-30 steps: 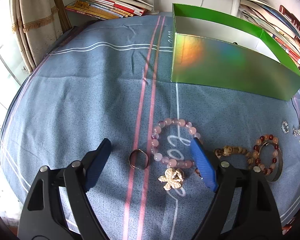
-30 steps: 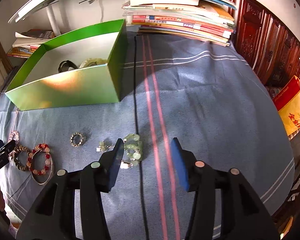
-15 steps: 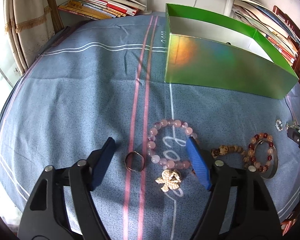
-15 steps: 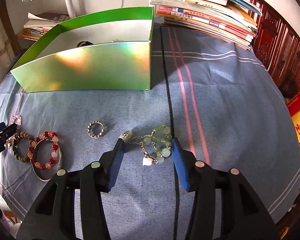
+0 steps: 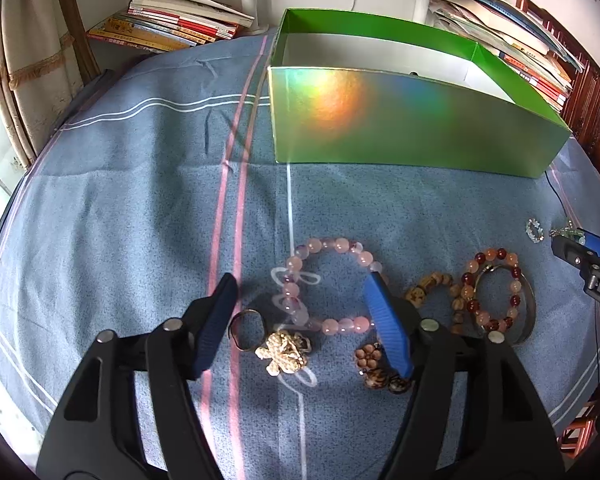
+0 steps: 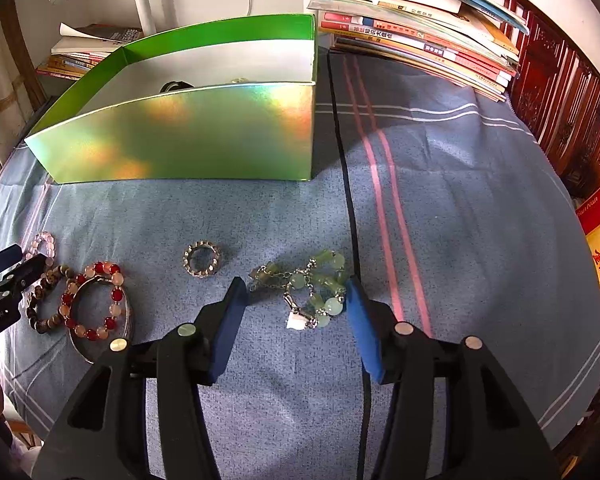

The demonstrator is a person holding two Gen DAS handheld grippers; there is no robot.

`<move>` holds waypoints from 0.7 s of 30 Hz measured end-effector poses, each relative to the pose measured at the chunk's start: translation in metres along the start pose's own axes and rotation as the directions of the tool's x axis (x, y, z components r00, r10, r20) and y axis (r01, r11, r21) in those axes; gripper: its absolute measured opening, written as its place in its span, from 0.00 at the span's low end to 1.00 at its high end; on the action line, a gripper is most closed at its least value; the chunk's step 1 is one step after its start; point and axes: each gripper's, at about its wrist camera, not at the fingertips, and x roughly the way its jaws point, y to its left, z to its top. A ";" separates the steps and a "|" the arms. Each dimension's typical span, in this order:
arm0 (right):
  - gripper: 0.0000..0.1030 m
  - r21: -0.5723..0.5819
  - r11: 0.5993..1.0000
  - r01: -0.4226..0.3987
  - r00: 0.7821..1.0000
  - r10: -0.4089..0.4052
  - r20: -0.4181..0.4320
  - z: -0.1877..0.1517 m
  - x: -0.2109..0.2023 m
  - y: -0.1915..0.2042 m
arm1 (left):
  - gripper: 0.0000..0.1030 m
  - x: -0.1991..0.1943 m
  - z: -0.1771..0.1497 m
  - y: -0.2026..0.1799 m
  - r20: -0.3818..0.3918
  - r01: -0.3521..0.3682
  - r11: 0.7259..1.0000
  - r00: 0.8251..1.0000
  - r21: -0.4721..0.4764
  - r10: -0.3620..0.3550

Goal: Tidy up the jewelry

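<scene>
**Both grippers lining up over loose jewelry**

The left gripper (image 5: 300, 312), jaws opening and empty, is hovering over the pink bead bracelet (image 5: 328, 284) on the blue cloth (image 5: 140, 200). The right gripper (image 6: 296, 308), also opening, is straddling the green bead bracelet (image 6: 316, 288) without pinching it. Next, seemingly: lowering, closing, carrying to the green box (image 6: 180, 148).

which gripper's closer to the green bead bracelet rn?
Right. The right gripper straddles the green bead bracelet, jaws opening, pads not touching. The left gripper sits over the pink bead bracelet, well apart.
</scene>
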 end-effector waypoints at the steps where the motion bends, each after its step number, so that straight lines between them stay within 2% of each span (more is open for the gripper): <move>1: 0.52 -0.001 1.000 0.000 1.000 0.000 0.001 0.000 0.000 0.001 | 0.74 0.001 0.000 0.002 0.001 -0.006 1.000 1.000 -0.007 0.006; 6: 0.53 -0.001 1.000 0.000 1.000 0.000 0.003 -0.001 0.000 0.001 | 0.82 0.003 0.001 0.008 -0.001 -0.010 1.000 1.000 -0.022 0.010; 19: 0.55 -0.001 1.000 0.003 1.000 -0.003 0.013 -0.001 0.001 0.002 | 0.90 0.006 0.002 0.013 0.001 -0.009 1.000 1.000 -0.025 0.009; 21: 0.55 -0.001 1.000 0.003 1.000 -0.003 0.014 -0.001 0.001 0.002 | 0.95 0.007 0.002 0.015 0.002 -0.018 0.999 1.000 -0.038 0.018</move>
